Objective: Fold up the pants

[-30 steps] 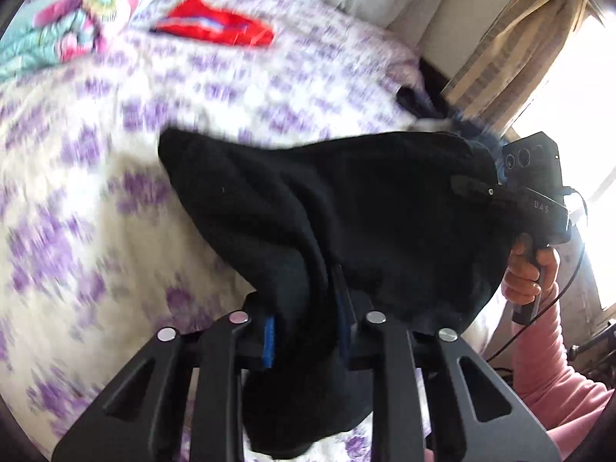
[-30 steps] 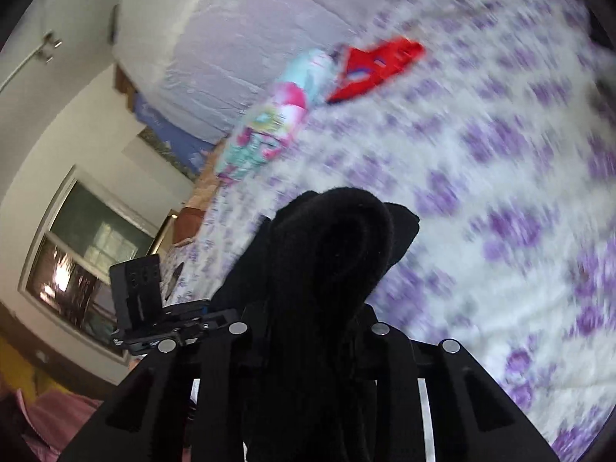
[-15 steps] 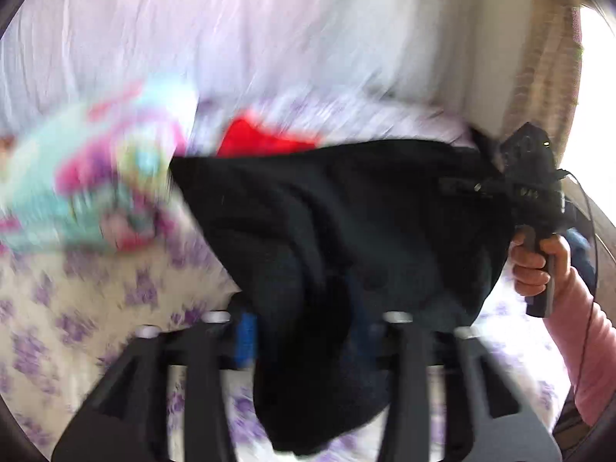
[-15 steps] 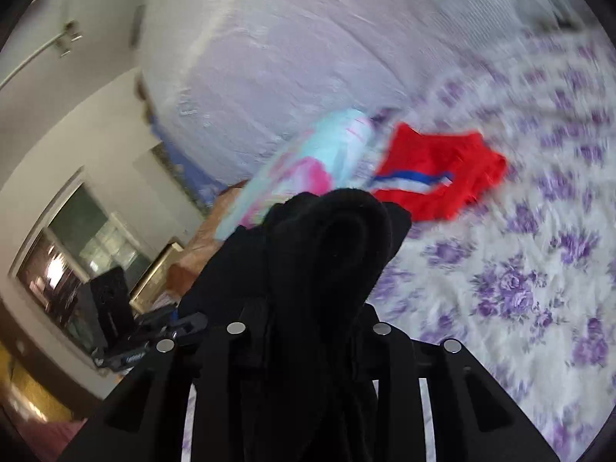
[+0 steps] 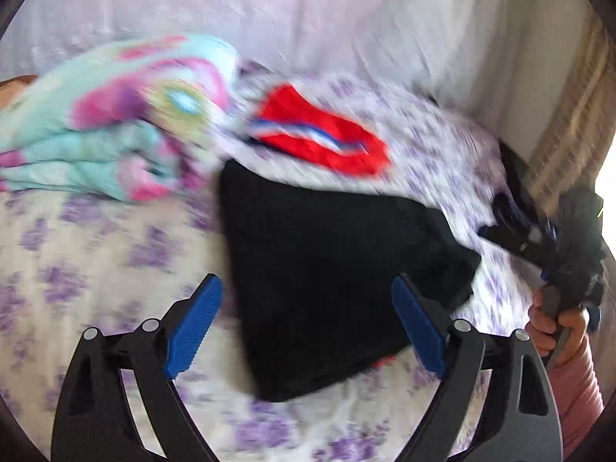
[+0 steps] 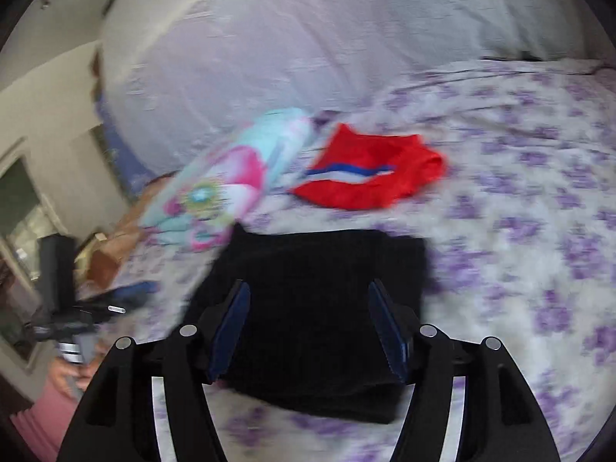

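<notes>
Pants (image 5: pixel 327 269) flat on bed (image 5: pixel 96 250) | left gripper (image 5: pixel 308 327) spread above | right gripper (image 6: pixel 308 327) spread above

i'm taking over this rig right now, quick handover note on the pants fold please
Left hand-held gripper: open, holding nothing, just above the pants.
Right hand-held gripper: open, holding nothing, over the same pants.
Pants: black, lying as a compact folded bundle on the floral bedsheet, free of both grippers.
Nearby: red garment beyond the pants, pastel blanket to their left; neither touches the grippers.
Done: pants folded and laid down.
Left: the frames are blurred, so check that the edges line up; tidy if needed, then probably pull both grippers away.
</notes>
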`<control>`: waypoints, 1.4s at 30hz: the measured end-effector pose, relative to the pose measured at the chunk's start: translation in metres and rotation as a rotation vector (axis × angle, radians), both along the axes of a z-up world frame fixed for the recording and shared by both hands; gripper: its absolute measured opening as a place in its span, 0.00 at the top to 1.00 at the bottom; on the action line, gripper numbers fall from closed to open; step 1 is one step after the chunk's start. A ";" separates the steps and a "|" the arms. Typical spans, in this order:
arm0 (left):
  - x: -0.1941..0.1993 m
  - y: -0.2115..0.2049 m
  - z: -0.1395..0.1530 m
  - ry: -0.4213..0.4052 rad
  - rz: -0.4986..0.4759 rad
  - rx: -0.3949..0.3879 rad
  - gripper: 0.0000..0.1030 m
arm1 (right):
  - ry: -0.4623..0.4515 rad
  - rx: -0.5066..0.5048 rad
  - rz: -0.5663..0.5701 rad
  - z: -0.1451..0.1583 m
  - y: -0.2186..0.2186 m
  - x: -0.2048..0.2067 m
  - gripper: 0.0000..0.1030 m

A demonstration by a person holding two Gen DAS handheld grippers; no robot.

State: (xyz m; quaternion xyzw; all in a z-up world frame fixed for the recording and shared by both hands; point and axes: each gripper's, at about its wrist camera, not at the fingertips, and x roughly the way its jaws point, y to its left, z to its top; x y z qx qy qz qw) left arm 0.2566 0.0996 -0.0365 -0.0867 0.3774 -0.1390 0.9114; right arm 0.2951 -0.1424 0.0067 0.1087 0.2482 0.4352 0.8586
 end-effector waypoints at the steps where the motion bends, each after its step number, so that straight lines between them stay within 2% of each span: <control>1: 0.007 -0.013 -0.010 0.043 -0.009 0.030 0.15 | 0.040 -0.013 0.013 -0.009 0.008 0.002 0.34; 2: 0.009 -0.021 -0.028 0.104 -0.005 0.082 0.15 | 0.134 -0.086 -0.016 -0.032 0.018 0.011 0.34; 3: 0.008 -0.025 -0.047 0.169 -0.002 0.135 0.15 | 0.198 -0.117 -0.035 -0.046 0.021 0.015 0.38; 4: 0.003 -0.025 -0.057 0.183 -0.007 0.150 0.15 | 0.202 -0.080 -0.055 -0.055 0.014 0.011 0.42; 5: -0.014 -0.030 -0.052 0.127 -0.017 0.201 0.15 | 0.182 -0.070 -0.068 -0.052 0.010 0.002 0.42; 6: -0.023 -0.031 -0.047 0.126 -0.012 0.240 0.15 | 0.174 -0.086 -0.100 -0.047 0.005 -0.009 0.39; 7: -0.032 -0.032 -0.041 0.122 0.003 0.262 0.15 | 0.164 -0.087 -0.143 -0.040 -0.001 -0.025 0.30; 9: -0.064 -0.027 -0.023 0.052 0.024 0.212 0.13 | 0.111 -0.050 -0.182 -0.032 -0.011 -0.052 0.21; 11: -0.094 -0.025 -0.010 -0.007 0.087 0.168 0.04 | 0.035 -0.062 -0.236 -0.027 -0.012 -0.083 0.14; 13: -0.113 -0.022 -0.005 -0.039 0.123 0.122 0.04 | -0.046 -0.075 -0.316 -0.027 -0.010 -0.108 0.04; 14: -0.128 -0.024 -0.005 -0.061 0.147 0.088 0.04 | -0.092 -0.071 -0.354 -0.032 -0.010 -0.121 0.04; 16: -0.142 -0.027 -0.006 -0.084 0.172 0.062 0.04 | -0.107 -0.101 -0.404 -0.038 -0.006 -0.135 0.04; 19: -0.147 -0.039 -0.010 -0.084 0.179 0.082 0.04 | -0.103 -0.132 -0.417 -0.046 -0.010 -0.142 0.04; 23: -0.152 -0.039 -0.011 -0.104 0.187 0.104 0.04 | -0.073 -0.226 -0.446 -0.059 -0.003 -0.149 0.04; 32: -0.158 -0.056 -0.013 -0.132 0.178 0.221 0.04 | -0.133 -0.241 -0.455 -0.060 0.000 -0.160 0.04; 42: -0.163 -0.056 -0.009 -0.174 0.179 0.227 0.04 | -0.130 -0.243 -0.449 -0.059 0.001 -0.161 0.04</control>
